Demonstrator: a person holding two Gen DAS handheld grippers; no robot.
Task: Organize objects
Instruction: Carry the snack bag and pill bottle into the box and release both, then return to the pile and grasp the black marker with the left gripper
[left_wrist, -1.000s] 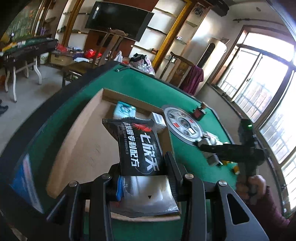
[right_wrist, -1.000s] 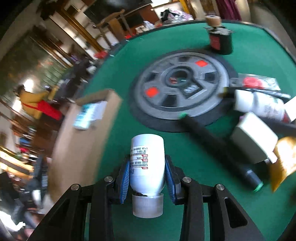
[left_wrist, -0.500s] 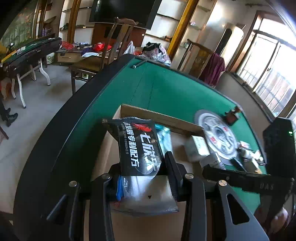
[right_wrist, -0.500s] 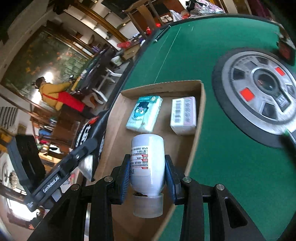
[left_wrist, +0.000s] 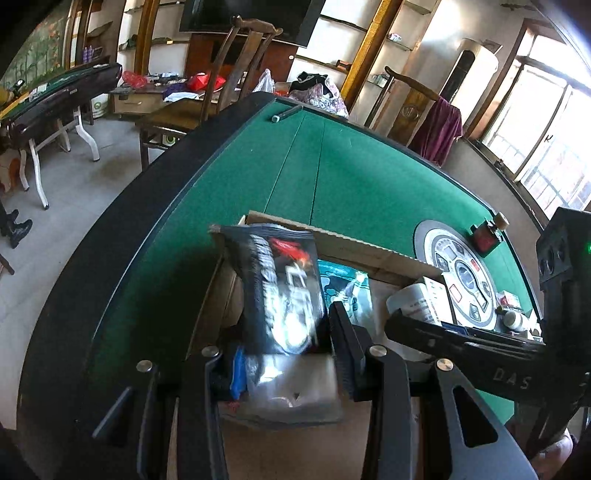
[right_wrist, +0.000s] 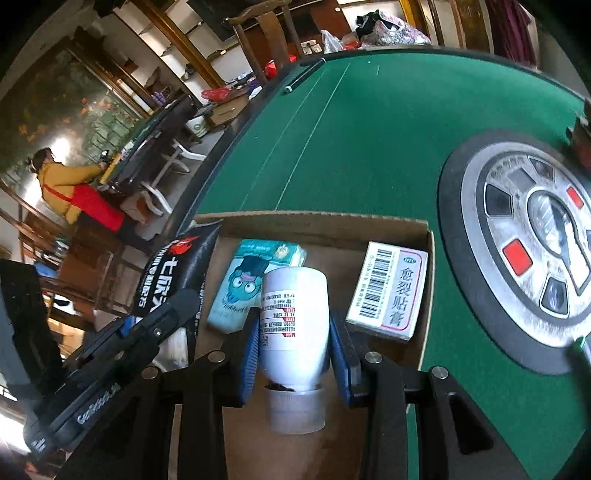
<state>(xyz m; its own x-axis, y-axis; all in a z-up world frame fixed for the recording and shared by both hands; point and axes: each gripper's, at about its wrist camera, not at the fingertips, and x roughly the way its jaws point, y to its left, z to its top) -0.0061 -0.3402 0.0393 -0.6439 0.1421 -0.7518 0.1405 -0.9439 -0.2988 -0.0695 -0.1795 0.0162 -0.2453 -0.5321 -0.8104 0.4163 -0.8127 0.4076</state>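
Carried from over the green felt surface (right_wrist: 369, 140) to above the cardboard box (right_wrist: 314, 223): white plastic bottle (right_wrist: 293, 317), smooth and round, cap nearest the camera, clamped in the right hand-held gripper (right_wrist: 293, 354). Brought alongside over the same box: glossy black pouch (left_wrist: 282, 288), crinkly with a clear lower part, pinched in the left hand-held gripper (left_wrist: 284, 354). Judged ready for lowering and release. Already lying flat in the box: soft teal tissue pack (right_wrist: 255, 280) and a rigid white carton (right_wrist: 388, 291). Beyond, a round grey dial (right_wrist: 532, 236) set in the felt.
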